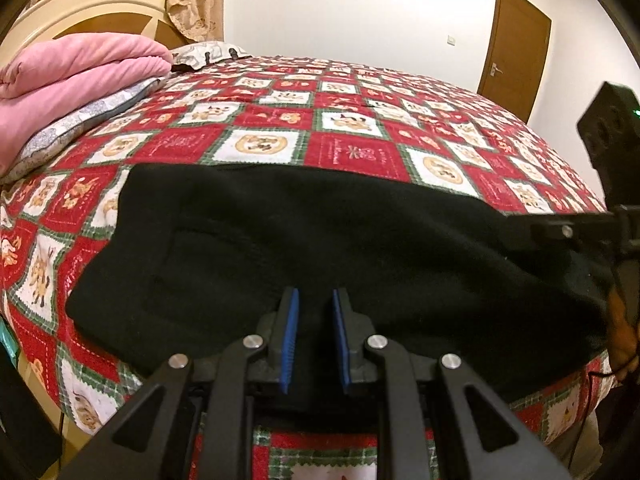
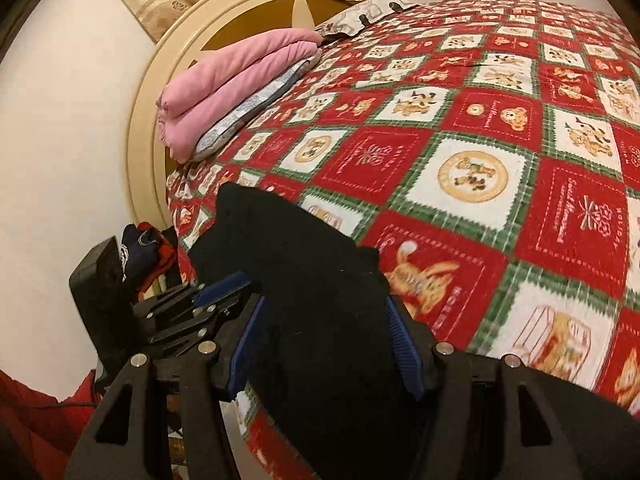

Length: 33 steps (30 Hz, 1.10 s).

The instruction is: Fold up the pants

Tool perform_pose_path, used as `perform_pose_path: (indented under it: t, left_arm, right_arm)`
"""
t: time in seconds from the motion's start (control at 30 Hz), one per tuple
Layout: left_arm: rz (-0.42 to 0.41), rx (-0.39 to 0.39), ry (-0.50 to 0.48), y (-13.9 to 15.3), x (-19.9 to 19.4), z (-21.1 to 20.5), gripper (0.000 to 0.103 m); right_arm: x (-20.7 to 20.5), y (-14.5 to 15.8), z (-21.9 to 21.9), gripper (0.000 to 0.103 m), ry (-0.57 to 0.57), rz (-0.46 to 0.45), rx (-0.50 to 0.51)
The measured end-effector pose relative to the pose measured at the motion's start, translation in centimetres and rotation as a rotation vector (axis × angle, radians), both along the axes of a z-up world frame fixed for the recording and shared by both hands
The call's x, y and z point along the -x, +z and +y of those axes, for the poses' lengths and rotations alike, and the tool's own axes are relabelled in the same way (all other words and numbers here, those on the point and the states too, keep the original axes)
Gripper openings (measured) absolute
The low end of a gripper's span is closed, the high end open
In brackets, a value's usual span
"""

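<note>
Pink folded blanket [image 1: 76, 68] lies at the head of the bed, on a grey patterned pillow [image 1: 80, 128]. Black pants [image 1: 320, 232] lie across the near edge of the red checked bedspread [image 1: 360, 112]. Left gripper [image 1: 314, 340]: jaws narrowly set, pinching a fold of the pants' near edge. Right gripper [image 2: 324, 344]: jaws spread wide, black cloth between them; whether the pads press on it cannot be told. Brown door [image 1: 516, 52] stands closed at far right.

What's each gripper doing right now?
Left gripper: shut on the black pants.
Right gripper: jaws wide, pants fabric between them; grip cannot be told.
</note>
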<state>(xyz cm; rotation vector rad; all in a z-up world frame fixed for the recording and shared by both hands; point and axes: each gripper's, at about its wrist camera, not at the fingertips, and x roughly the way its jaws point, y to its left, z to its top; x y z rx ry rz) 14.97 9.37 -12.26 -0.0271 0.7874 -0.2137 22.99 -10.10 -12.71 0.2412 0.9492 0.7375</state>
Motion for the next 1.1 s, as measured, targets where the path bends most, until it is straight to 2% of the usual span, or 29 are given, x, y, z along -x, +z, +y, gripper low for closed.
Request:
perform_pose_path:
  t: [0.13,0.23,0.4,0.5,0.6,0.7,0.8,1.03,1.1]
  left_arm:
    - [-0.002,0.005,0.003,0.0,0.0,-0.1,0.020]
    - [-0.003,-0.001,0.001,0.0,0.0,-0.1,0.020]
    - [-0.002,0.004,0.004,0.0,0.0,-0.2,0.021]
    - [0.000,0.010,0.003,0.0,-0.1,-0.1,0.021]
    - [0.001,0.012,0.003,0.0,0.0,-0.2,0.021]
    - [0.000,0.013,0.003,0.0,0.0,-0.1,0.021]
    - [0.001,0.012,0.003,0.0,-0.1,-0.1,0.021]
    - [0.003,0.017,0.003,-0.1,-0.1,0.0,0.021]
    - [0.003,0.019,0.005,0.0,-0.1,0.0,0.021]
  right_arm:
    - [0.8,0.3,0.8,0.062,0.001,-0.048,0.051]
    - [0.6,0.6,0.2,0.062,-0.016,-0.054,0.006]
    - [-0.8,0.6,-0.5,0.063,-0.021,0.002,-0.089]
    - [-0.6,0.9,-0.1,0.063,0.013,-0.003,-0.083]
    - [-0.5,0.4,0.6,0.064,0.073,0.044,-0.057]
    - [-0.8,-0.3,1.4,0.069,0.129,0.086,-0.032]
    - [-1.4,-0.2,1.9,0.072,0.142,0.101,-0.035]
    - [-2.8,-0.5,2.5,0.077,0.184,0.198,-0.180]
    - [-3.6,-1.2,3.2,0.083,0.181,0.227,-0.202]
